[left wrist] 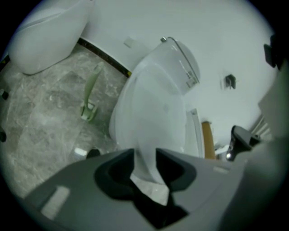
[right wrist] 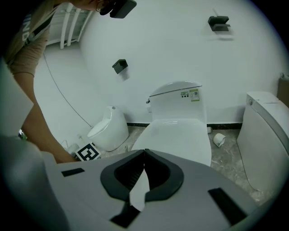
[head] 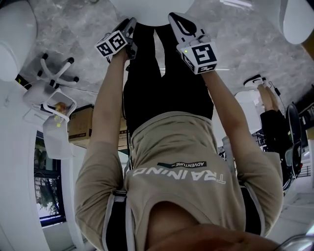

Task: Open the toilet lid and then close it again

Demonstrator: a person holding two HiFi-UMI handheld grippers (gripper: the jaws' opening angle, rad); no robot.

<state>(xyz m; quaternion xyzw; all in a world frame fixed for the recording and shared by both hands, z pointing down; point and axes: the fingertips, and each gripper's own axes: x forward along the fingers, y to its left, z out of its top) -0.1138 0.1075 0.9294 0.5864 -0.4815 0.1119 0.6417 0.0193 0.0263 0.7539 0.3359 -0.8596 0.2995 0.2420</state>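
The white toilet [right wrist: 178,135] stands against the wall with its lid [left wrist: 153,108] down flat on the bowl. Its tank [right wrist: 176,100] rises behind. My left gripper [left wrist: 145,155] hovers just above the lid's near edge, jaws open, and the white lid shows through the gap with neither pad pressing on it. My right gripper [right wrist: 144,152] hangs a little before the bowl's front, its tips meeting, with nothing between them. In the head view both grippers, left [head: 128,27] and right [head: 179,22], reach out over the white lid [head: 147,7] at the top edge.
A small white floor fixture [right wrist: 107,131] stands left of the toilet and a second toilet [right wrist: 266,140] to its right. A paper roll [right wrist: 219,139] lies on the marble floor between them. A green brush [left wrist: 90,97] leans nearby. Black brackets [right wrist: 119,66] jut from the wall.
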